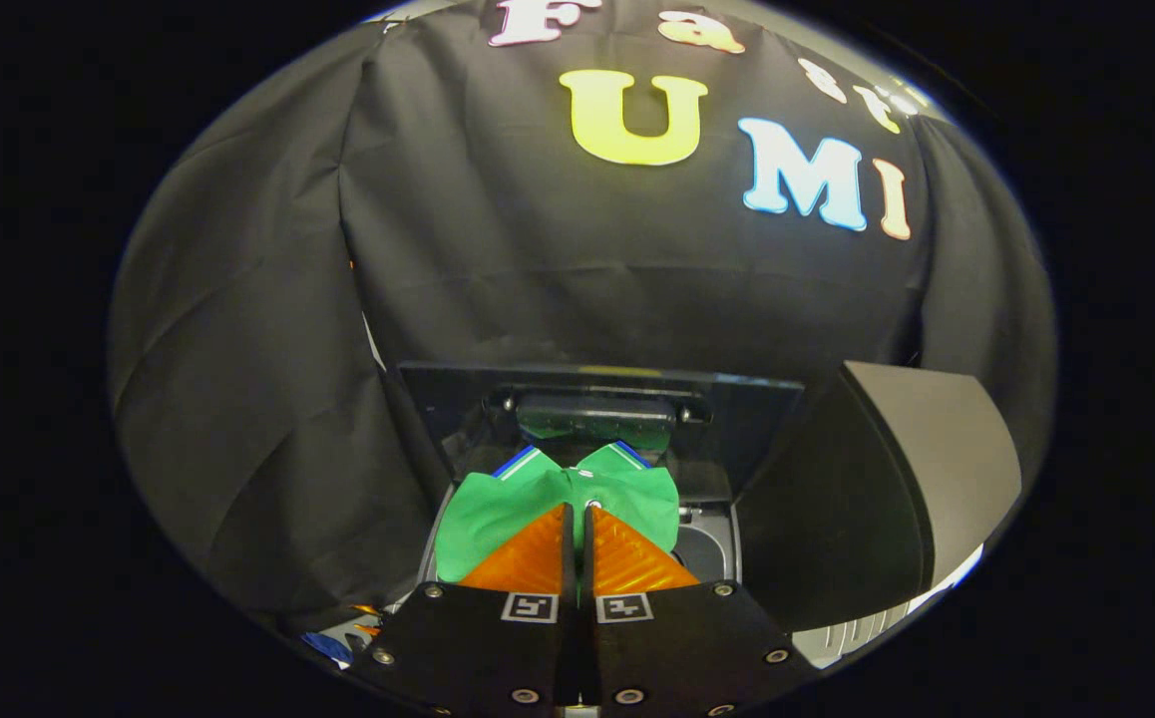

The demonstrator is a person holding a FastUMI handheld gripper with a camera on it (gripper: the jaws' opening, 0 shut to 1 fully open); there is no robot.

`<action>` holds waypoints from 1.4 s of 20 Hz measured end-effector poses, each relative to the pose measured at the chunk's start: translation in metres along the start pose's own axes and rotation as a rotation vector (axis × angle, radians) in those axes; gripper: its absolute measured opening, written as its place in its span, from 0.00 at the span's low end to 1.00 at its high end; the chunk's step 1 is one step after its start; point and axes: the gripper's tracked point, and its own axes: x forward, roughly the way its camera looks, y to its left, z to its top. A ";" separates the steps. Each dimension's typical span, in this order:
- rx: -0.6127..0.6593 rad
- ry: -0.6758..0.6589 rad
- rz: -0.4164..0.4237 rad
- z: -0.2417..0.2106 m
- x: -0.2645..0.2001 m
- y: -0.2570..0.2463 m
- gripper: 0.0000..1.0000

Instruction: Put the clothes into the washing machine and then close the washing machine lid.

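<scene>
The claw (578, 514) is pinched nearly closed, both fingers pressing on a fold of the green garment (498, 509), which spreads out just ahead of the tips. It hangs right above the washing machine's opening (702, 548), the raised lid (597, 399) upright beyond it.

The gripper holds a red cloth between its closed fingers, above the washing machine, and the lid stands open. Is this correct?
Not quite: the cloth is green, not red, as the gripper view shows. The rest holds: the gripper has its fingers closed on it above the washing machine, whose lid stands open.
</scene>
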 end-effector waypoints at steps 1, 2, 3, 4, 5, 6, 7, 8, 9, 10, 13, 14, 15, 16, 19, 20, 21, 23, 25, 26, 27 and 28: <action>0.008 -0.002 0.001 0.001 0.005 -0.002 0.00; 0.007 0.001 -0.002 0.002 0.002 -0.001 0.00; 0.000 -0.006 -0.004 0.006 0.003 -0.003 0.00; -0.006 -0.015 -0.010 0.008 0.001 -0.005 0.00; -0.003 -0.015 -0.011 0.008 0.001 -0.007 0.00; 0.005 -0.014 -0.009 0.005 0.003 -0.008 0.00; 0.010 -0.011 -0.007 0.004 0.005 -0.008 0.00; 0.014 -0.007 -0.007 0.003 0.004 -0.007 0.00; 0.015 -0.007 -0.006 0.004 0.004 -0.007 0.00; 0.015 -0.008 -0.006 0.005 0.004 -0.006 0.00; 0.012 -0.002 -0.010 0.007 0.006 -0.006 0.00; 0.010 -0.003 -0.022 0.008 0.006 -0.008 0.00; 0.009 -0.018 -0.033 0.015 0.006 -0.011 0.00; 0.012 -0.031 -0.051 0.020 0.009 -0.013 0.00; 0.028 -0.074 -0.073 0.043 0.003 -0.019 0.34; 0.029 -0.102 -0.061 0.051 0.010 -0.016 0.51; 0.028 -0.120 -0.067 0.062 0.011 -0.018 0.68; 0.018 -0.127 -0.092 0.073 0.017 -0.029 0.86; 0.034 -0.128 -0.086 0.087 0.027 -0.033 0.89; 0.043 -0.127 -0.088 0.095 0.032 -0.037 0.89; 0.045 -0.123 -0.092 0.104 0.037 -0.042 0.89; 0.046 -0.123 -0.101 0.110 0.043 -0.046 0.89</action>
